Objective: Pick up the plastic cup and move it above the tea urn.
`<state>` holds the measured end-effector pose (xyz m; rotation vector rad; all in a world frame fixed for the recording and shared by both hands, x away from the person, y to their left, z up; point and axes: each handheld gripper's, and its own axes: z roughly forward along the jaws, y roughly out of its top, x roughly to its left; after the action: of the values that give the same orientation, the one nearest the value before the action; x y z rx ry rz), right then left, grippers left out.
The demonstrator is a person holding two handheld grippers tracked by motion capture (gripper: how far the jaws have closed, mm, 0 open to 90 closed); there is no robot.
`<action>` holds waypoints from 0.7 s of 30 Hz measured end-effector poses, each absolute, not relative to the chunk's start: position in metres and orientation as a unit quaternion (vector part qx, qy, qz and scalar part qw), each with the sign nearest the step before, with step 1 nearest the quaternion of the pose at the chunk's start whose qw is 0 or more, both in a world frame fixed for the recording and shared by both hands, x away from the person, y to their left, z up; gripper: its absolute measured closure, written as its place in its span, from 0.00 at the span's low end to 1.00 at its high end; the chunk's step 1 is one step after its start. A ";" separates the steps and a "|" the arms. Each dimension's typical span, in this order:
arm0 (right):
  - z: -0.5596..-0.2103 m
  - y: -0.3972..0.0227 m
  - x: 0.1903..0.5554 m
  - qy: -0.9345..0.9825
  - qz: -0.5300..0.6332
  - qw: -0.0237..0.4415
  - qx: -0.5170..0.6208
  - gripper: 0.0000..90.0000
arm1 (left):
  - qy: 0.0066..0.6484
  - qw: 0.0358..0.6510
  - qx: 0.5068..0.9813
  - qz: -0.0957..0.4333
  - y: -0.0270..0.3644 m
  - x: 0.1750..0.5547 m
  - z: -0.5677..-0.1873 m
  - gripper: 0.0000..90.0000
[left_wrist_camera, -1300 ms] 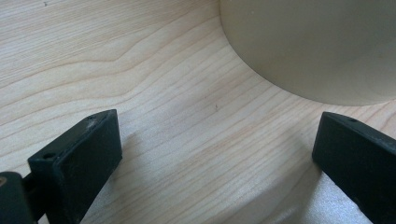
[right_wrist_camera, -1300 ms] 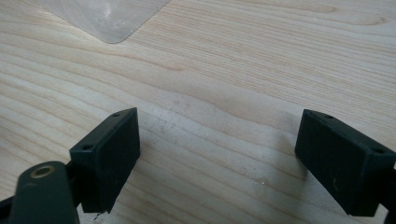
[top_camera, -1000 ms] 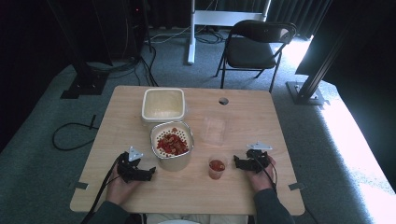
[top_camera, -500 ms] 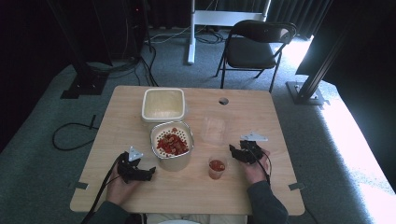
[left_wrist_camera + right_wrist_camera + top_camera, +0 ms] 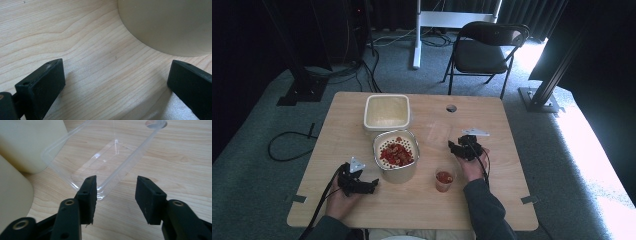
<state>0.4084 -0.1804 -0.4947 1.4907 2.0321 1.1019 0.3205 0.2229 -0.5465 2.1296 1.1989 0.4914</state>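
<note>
My right gripper [image 5: 460,148] hovers above the table just right of a clear plastic tray [image 5: 438,131]. In the right gripper view its jaws [image 5: 116,181] stand about half apart and have just been closing. Nothing is pinched between them; the clear tray [image 5: 105,162] lies just ahead, its near corner by the left jaw. A small cup of red pieces [image 5: 444,178] stands nearer the person. My left gripper [image 5: 362,185] rests on the table, jaws wide apart [image 5: 116,70], beside the cream wall of a round tub [image 5: 170,25] of red pieces [image 5: 396,153].
A square cream container [image 5: 387,111] stands behind the round tub. The wooden table [image 5: 502,200] has a cable hole [image 5: 451,108] at the back. A folding chair [image 5: 487,50] stands beyond the table. Cables trail from both grippers.
My right gripper has lifted from beside the small cup and moved away from the person toward the clear tray, and its jaws have narrowed. The left gripper has stayed put.
</note>
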 end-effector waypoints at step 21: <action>-0.485 -0.170 0.444 0.770 0.334 0.185 0.511 0.93 | 0.456 0.319 0.810 0.187 0.223 0.320 -0.547 0.02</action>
<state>0.4441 -0.1697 -0.4852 1.4412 2.1687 0.9408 0.3205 0.2229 -0.5465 2.1294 1.1990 0.4915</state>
